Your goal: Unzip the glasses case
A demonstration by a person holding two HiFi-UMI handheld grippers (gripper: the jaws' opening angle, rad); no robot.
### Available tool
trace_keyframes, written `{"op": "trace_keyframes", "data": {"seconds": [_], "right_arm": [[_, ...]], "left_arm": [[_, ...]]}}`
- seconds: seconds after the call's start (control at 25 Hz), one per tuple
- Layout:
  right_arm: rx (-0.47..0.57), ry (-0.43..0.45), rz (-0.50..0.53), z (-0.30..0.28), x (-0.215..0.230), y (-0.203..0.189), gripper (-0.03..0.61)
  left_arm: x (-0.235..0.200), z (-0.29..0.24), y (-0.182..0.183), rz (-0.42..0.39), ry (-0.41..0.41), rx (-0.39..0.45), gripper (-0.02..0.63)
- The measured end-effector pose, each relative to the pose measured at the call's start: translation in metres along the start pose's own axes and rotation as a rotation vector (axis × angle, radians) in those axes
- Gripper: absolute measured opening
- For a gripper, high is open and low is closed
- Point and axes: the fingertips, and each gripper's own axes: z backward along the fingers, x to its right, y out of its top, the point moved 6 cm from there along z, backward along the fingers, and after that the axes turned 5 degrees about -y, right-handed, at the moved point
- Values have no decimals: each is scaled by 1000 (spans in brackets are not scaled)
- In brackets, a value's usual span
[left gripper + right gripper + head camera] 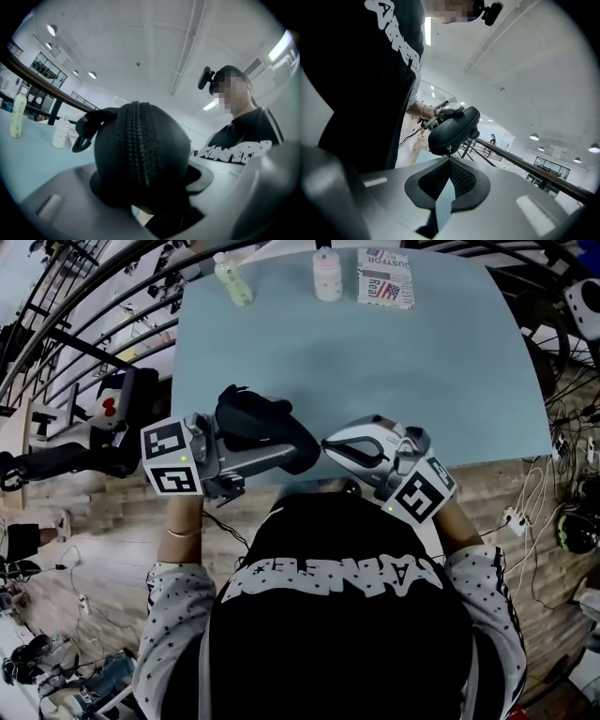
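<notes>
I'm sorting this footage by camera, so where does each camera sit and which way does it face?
Head view: on the person's head, facing steeply down at the table, glasses case, left tool and right tool; shirt shows.
Left gripper view: on the left tool, facing along jaws clamping the case; shirt shows right.
Right gripper view: on the right tool, facing along jaws shut on the zipper pull; shirt shows left.
Shared: all three show the case.
</notes>
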Motion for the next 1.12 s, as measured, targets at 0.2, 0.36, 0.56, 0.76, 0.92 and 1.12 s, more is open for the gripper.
{"op": "trace_keyframes", "data": {"seconds": [0.2, 0.36, 0.56, 0.76, 0.92, 1.12], "right_arm": [[-25, -10, -16, 5, 5, -2, 3], [-38, -19, -10, 6, 6, -4, 3], [-67, -9, 18, 3, 3, -6, 3], [-96, 24, 138, 2, -5, -2, 5], [-82, 47, 143, -1, -9, 0, 17], [-71, 41, 109, -1, -10, -4, 17]], "left_arm": [[-3, -1, -2, 26, 7, 5, 0], [-6, -2, -4, 35, 17, -6, 0], [-9, -2, -8, 51, 18, -17, 0], [-5, -5, -7, 36, 9, -41, 0], [-5, -7, -6, 44, -2, -38, 0], [-6, -8, -9, 41, -5, -50, 0]]}}
